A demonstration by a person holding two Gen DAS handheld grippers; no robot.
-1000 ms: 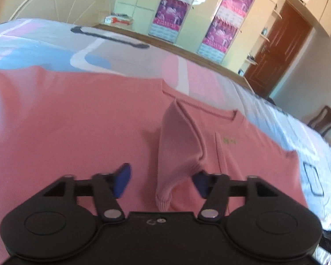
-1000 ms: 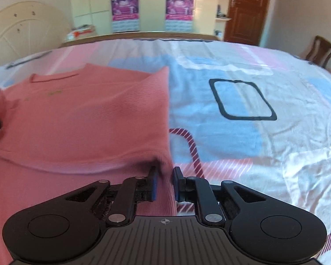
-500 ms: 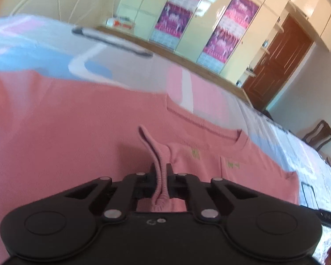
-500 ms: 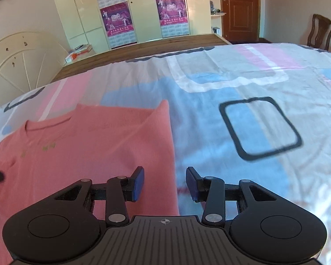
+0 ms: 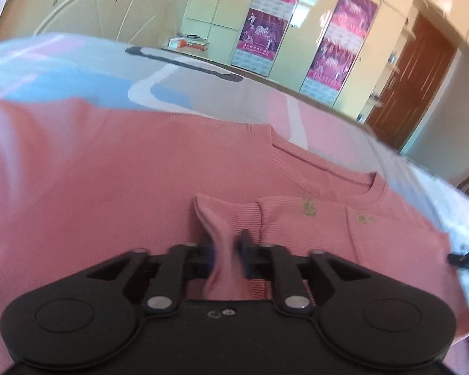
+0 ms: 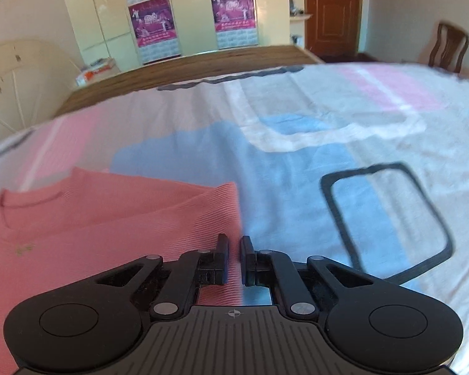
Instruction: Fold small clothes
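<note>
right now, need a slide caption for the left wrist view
Left gripper pinches a sleeve cuff of the pink sweater spread on the patterned bedsheet.

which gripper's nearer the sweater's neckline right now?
Left. The left gripper pinches a sleeve cuff on the chest just below the neckline. The right gripper closes on the sweater's side edge, further off.

A bed with patterned sheet [image 6: 297, 156] carries a pink sweater [image 6: 93, 225] lying flat

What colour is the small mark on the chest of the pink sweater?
Yellow-green, on the pink sweater; it shows best in the left wrist view.
</note>
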